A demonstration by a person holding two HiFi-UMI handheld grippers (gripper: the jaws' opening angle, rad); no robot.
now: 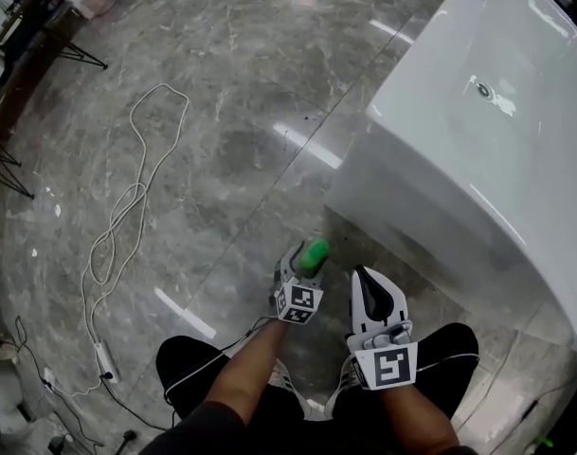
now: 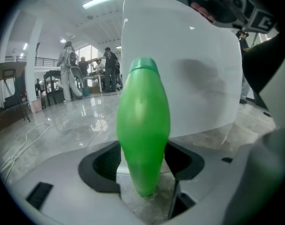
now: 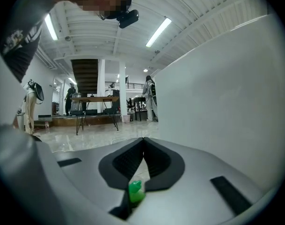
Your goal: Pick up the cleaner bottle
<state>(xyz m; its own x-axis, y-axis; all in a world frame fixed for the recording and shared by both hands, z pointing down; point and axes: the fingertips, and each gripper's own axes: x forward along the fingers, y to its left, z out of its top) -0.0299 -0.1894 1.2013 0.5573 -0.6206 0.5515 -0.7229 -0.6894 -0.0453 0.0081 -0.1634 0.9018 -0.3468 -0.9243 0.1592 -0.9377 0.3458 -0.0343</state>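
Straddling the upright cleaner bottle (image 2: 143,125), your left gripper (image 1: 303,265) has jaws spread, pads off it; right gripper (image 3: 143,140), farther from the bottle, is clenched empty.

The glossy grey marble floor (image 1: 250,112) carries a big white tub (image 1: 477,140) at the right, with a green bottle (image 1: 314,254) standing upright just beside its near corner. A white cable (image 1: 141,188) lies in loose loops at the left and runs down to a power strip (image 1: 105,358).
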